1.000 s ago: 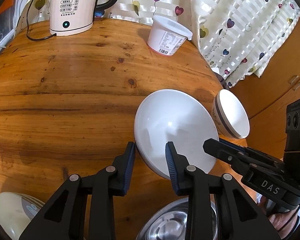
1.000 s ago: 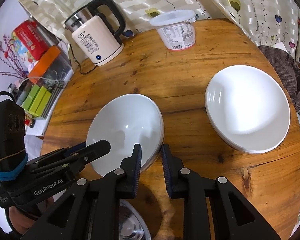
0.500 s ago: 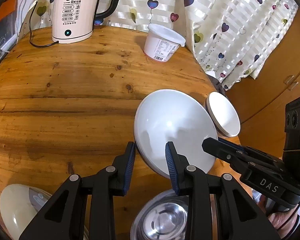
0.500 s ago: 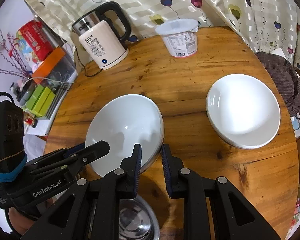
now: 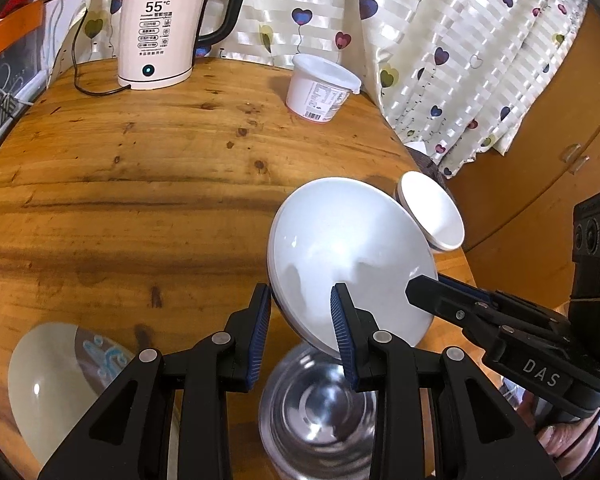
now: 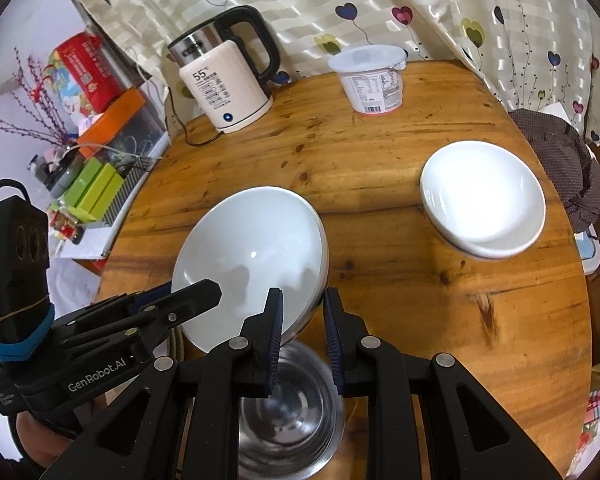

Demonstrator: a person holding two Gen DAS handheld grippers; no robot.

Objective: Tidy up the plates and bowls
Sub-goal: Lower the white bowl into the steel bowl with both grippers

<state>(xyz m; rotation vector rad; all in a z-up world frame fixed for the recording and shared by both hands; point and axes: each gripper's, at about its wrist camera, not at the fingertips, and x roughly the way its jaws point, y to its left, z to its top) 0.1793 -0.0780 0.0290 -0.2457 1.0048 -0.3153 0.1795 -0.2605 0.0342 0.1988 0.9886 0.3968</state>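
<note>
At the near edge of the round wooden table (image 5: 148, 184), both my tongs carry one large white ceramic bowl (image 5: 348, 264) in the air, tilted, directly above the shiny steel bowl (image 5: 320, 412) that sits just below my fingers. My left gripper (image 5: 302, 332) straddles the bowl's near-left rim, one blue pad inside and one outside — narrow, clamped on the rim as far as I can judge. My right gripper (image 6: 302, 332) does the same on the opposite near rim, its jaws equally narrow about the edge.

The relation that counts: the white bowl hangs over the steel one, offset a little toward the table's centre, its mouth tipped away from me. Both tongs are equally close, one on each side. To nest it, I judge it would need levelling and coming back toward me before going down.

Left of the steel bowl, at the near-left edge, lies a pale cream plate with a blue pattern (image 5: 60, 384), cut off by my left tong. At the right edge rests a stack of shallow white dishes (image 6: 482, 198); how many, I cannot count. The steel bowl is blurred and half hidden behind my fingers. Whether the white bowl is one piece or two nested — its rim looks doubled — I cannot tell.
</note>
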